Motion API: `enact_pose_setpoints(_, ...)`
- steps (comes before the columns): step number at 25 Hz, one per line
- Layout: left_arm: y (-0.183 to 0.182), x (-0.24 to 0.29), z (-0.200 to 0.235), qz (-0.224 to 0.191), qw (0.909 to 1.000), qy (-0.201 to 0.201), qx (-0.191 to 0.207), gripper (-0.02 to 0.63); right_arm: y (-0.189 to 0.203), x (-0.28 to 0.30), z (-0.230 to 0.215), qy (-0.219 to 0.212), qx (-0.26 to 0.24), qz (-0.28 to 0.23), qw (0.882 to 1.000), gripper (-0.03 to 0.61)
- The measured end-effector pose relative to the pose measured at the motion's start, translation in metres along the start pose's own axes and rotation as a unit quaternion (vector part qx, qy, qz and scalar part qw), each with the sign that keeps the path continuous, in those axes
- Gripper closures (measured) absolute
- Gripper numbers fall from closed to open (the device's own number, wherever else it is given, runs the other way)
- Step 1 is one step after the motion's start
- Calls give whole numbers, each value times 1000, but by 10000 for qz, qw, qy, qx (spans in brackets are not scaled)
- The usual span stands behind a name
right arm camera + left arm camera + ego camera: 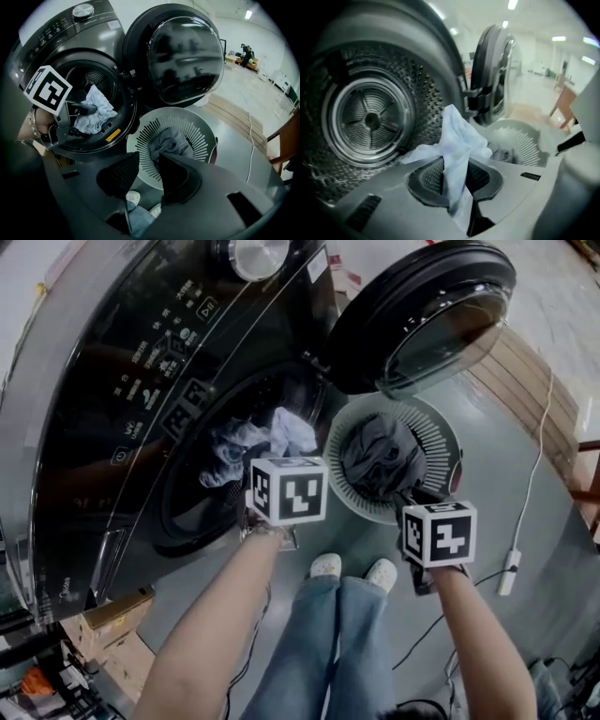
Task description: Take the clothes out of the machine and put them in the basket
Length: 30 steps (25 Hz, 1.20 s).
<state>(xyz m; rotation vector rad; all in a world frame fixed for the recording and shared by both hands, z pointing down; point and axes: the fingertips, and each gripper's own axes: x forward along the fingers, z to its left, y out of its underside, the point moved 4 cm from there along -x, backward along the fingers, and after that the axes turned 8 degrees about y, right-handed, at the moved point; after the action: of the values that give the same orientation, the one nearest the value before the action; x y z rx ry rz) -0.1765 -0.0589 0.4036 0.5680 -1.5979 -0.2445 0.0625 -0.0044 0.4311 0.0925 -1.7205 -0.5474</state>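
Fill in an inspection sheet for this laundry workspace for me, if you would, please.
Surface: grey floor.
Job's things: washing machine, door open; white basket holding a dark grey garment; pale blue cloth at the drum mouth.
Clutter: cardboard box beside the machine.
Grippers: left gripper shut on the pale blue cloth; right gripper open, empty, by the basket.
Cables: white cable running to a power strip; dark cable on the floor.
Surroundings: wooden planks beyond the basket.
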Motion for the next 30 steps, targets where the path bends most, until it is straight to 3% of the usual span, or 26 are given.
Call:
enact_pose_setpoints(6,-21,-7,-52,-326,9906,1314,-212,541,3,-9,-13,64,132,-15,9999,446)
enact_pose_setpoints(10,-45,-6,-90,-769,9707,2241,-402,541,10,-13,-23,137,259,-6,9996,446)
enact_pose_setpoints(14,-55,-2,-125,-807,9560,2819,-122,540,19,-14,-30,194,338,38,9992,446)
enact_pose_setpoints(18,-49,7,-145,-568,9539,2945,116,527,30,-13,-35,265,430,106,9987,448)
enact_pose_setpoints(19,-44,10,-149,-417,9537,2971,199,487,32,-12,-35,273,451,113,9985,448)
enact_pose_setpoints(20,-39,14,-152,-234,9522,3034,268,392,33,-12,-36,280,467,119,9984,448)
enact_pose_setpoints(21,-32,17,-156,-51,9498,3114,308,245,35,-12,-36,285,480,123,9984,448)
enact_pose_setpoints(22,-26,19,-157,88,9480,3164,331,173,36,-12,-36,287,488,127,9983,448)
enact_pose_setpoints(27,3,27,-136,379,9588,2711,764,159,41,-5,-33,260,521,145,9982,448)
enact_pose_setpoints(30,14,31,-116,334,9638,2444,1012,148,46,3,-28,232,489,211,9983,448)
